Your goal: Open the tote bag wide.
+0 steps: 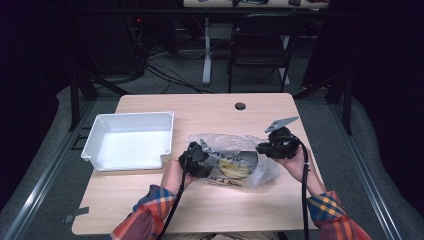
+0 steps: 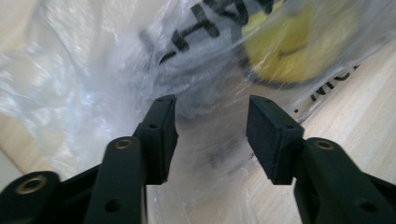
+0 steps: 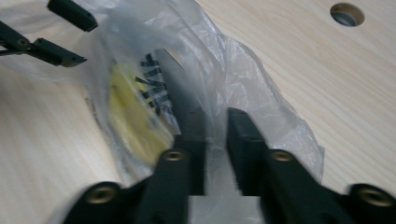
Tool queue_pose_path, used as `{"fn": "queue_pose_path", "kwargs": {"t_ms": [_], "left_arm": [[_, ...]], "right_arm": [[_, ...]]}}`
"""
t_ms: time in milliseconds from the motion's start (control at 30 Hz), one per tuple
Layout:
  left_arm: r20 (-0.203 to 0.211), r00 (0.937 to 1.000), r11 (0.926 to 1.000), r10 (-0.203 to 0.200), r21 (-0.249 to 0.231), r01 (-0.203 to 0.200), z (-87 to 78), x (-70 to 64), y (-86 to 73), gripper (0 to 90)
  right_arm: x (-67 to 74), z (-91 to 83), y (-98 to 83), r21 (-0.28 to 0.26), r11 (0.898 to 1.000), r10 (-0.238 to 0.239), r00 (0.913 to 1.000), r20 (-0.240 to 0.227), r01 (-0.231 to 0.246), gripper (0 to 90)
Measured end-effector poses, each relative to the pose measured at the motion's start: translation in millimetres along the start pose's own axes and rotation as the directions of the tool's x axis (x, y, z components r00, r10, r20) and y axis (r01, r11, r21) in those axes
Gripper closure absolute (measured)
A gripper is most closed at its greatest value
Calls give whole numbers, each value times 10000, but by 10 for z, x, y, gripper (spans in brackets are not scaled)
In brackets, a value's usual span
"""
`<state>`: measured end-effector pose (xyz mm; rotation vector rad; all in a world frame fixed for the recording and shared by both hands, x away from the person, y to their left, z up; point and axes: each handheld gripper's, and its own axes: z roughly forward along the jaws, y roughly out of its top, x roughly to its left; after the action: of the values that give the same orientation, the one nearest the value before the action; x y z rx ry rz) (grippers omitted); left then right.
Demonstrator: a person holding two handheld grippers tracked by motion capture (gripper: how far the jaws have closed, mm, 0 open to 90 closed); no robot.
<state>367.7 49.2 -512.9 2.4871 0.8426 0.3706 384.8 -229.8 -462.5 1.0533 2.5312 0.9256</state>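
High view, clear plastic bag (image 1: 235, 160) on the counter (image 1: 210, 200) right of a white tray (image 1: 129, 140), left gripper (image 1: 196, 159) and right gripper (image 1: 274, 144) at its two ends, left gripper view, jaws apart around loose film, right gripper view, jaws pinched together on the bag's edge.

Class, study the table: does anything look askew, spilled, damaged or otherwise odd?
Nothing stands out. The plastic bag lies crumpled on the table between both grippers, intact as far as shows, with nothing spilled. The white bin sits upright beside it.
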Motion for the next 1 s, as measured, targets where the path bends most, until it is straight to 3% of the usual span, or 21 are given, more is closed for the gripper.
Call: {"fn": "queue_pose_path", "kwargs": {"t_ms": [100,400,600,833,1000], "left_arm": [[-358,9993,9999,135,85,-132,53,21,-26,607],[-313,9995,10000,56,-53,-58,24,96,-73,900],[-48,9997,9990,229,378,-227,32,94,-95,900],[254,9993,9953,266,925,-289,105,102,-171,900],[76,9995,9930,302,1138,-309,168,111,-201,900]], "right_arm": [[-53,161,-76,385,9992,75,9999,77,-78,897],[-160,366,-184,490,9980,384,9979,523,-410,900],[-270,507,-254,620,9952,701,9933,918,-759,900],[-365,671,-312,1127,9890,836,9909,1056,-955,900],[-392,732,-320,1224,9873,869,9888,1212,-1017,900]]}}
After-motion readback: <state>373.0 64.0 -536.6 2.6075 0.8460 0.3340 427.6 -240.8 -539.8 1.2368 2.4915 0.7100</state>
